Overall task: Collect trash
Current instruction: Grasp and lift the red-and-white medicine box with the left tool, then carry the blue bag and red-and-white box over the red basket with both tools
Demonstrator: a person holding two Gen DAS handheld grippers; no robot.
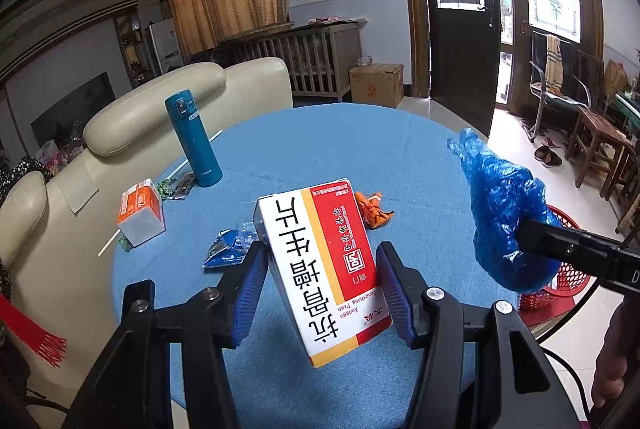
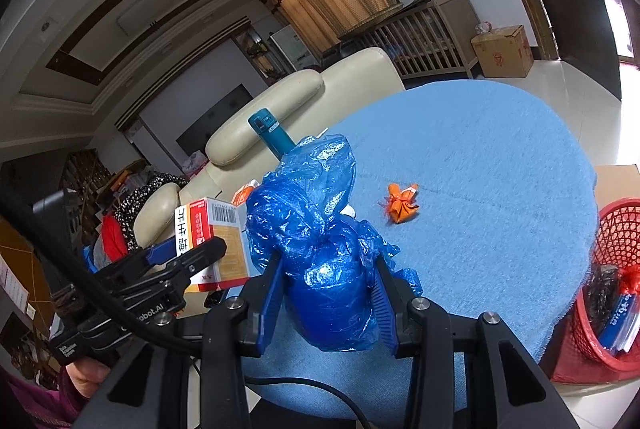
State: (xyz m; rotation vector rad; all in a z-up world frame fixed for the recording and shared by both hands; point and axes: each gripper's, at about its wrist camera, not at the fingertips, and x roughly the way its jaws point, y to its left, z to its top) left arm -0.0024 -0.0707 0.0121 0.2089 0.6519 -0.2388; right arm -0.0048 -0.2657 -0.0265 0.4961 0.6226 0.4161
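Above the blue-clothed surface (image 1: 360,149), left claw (image 1: 322,281) is clamped on a white-and-red medicine box (image 1: 320,261), held tilted off the cloth, and right claw (image 2: 326,293) is clenched on a crumpled blue plastic bag (image 2: 316,237), also lifted. Orange wrapper (image 2: 400,203) lies mid-surface, a blue foil packet (image 1: 228,249) and an orange-white carton (image 1: 140,209) toward the sofa-side edge near a teal flask (image 1: 194,141). Red basket (image 2: 612,293) stands on the floor just off the opposite edge, some trash inside.
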